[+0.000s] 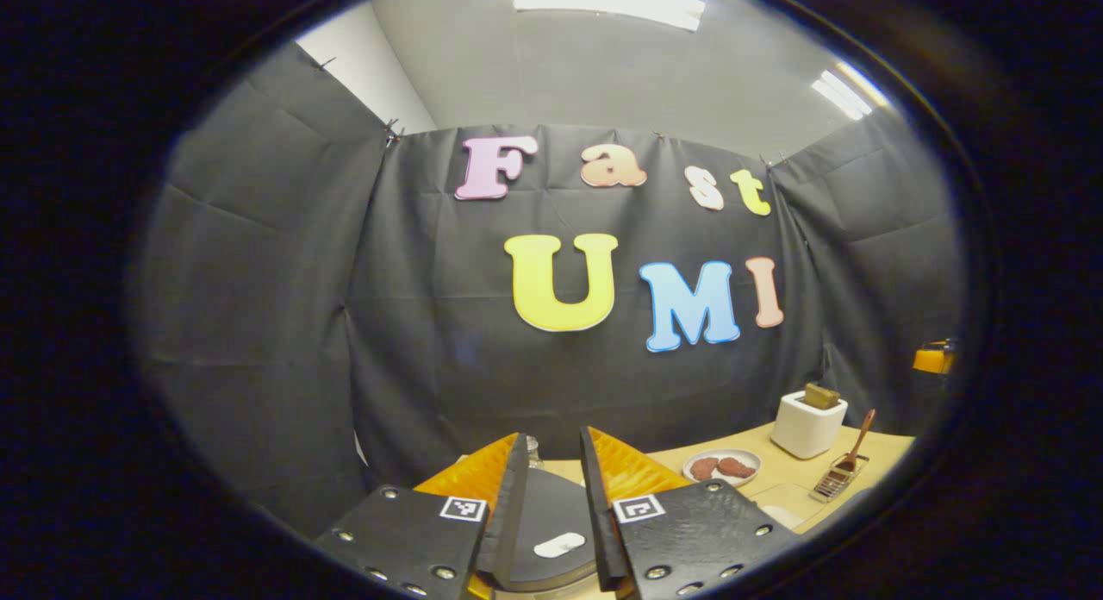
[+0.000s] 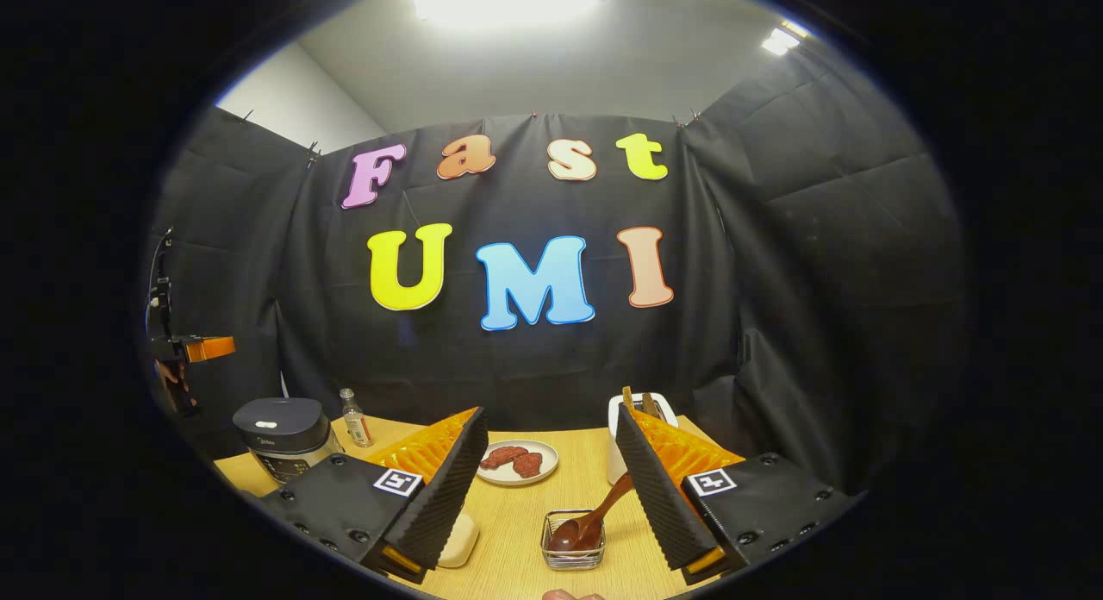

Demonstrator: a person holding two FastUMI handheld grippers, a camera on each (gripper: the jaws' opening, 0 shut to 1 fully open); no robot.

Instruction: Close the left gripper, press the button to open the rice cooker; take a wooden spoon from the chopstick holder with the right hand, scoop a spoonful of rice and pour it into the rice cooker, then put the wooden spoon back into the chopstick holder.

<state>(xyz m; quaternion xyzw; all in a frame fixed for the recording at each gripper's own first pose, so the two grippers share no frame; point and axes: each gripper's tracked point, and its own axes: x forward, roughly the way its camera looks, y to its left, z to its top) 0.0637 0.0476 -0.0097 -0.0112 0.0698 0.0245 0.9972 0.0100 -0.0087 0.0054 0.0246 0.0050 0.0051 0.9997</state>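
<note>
My left gripper [image 1: 554, 438] hangs over the dark rice cooker lid [image 1: 539, 514]. Its fingers are drawn close with a narrow gap and hold nothing, and the white button [image 1: 560, 546] shows between them. In the right gripper view the shut rice cooker [image 2: 280, 432] stands at the table's left, and the left gripper [image 2: 185, 350] is held above it. My right gripper [image 2: 551, 415] is wide open and empty. The wooden spoon [image 2: 595, 518] leans in the wire chopstick holder [image 2: 576, 544] just ahead of it. The spoon [image 1: 857, 445] and holder [image 1: 838, 479] also appear far right.
A white toaster [image 2: 613, 428] stands behind the holder, and a plate [image 2: 517, 477] with brown patties sits mid-table. A small bottle [image 2: 353, 419] stands beside the cooker. A cream-coloured object [image 2: 461, 540] lies near my right gripper's left finger. Black cloth walls close off the wooden table [image 2: 517, 514].
</note>
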